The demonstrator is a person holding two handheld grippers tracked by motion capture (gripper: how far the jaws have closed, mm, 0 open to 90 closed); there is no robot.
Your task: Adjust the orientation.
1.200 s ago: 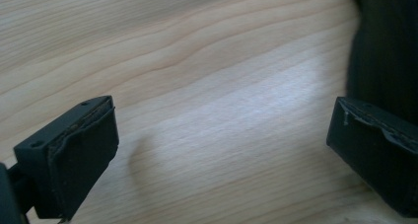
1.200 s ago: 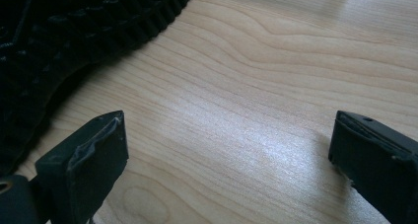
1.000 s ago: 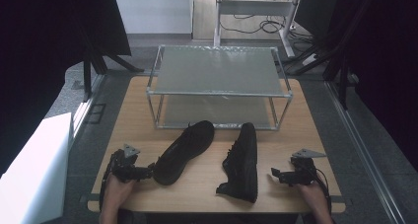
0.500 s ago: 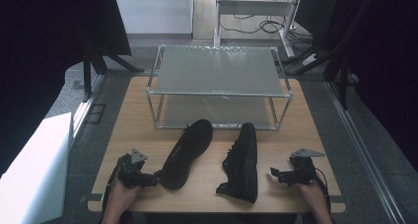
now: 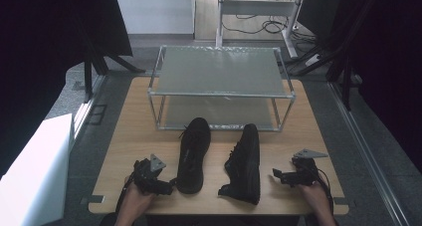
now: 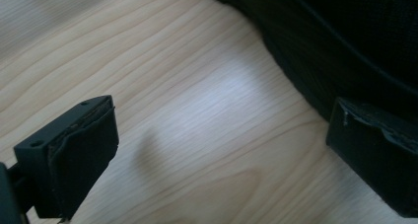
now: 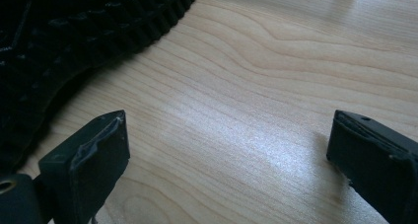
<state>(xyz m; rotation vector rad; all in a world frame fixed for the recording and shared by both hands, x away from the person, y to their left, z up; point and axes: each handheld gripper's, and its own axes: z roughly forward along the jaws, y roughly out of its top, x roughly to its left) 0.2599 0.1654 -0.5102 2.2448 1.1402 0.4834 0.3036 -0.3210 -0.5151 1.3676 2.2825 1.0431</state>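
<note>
Left gripper (image 5: 166, 186) sat with jaws wide apart, just beside left shoe's (image 5: 192, 154) heel on table (image 5: 129, 136). Right gripper (image 5: 276, 174), jaws also spread, near right shoe (image 5: 245, 162), not touching.

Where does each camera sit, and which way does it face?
High view: above the person's side, looking forward and down on the wooden table, rack, two black shoes; both hands show.
Left gripper view: on the left gripper, facing the left shoe; jaws open.
Right gripper view: on the right gripper, facing the right shoe; jaws open.
Shared: each shoe also shows from above.
</note>
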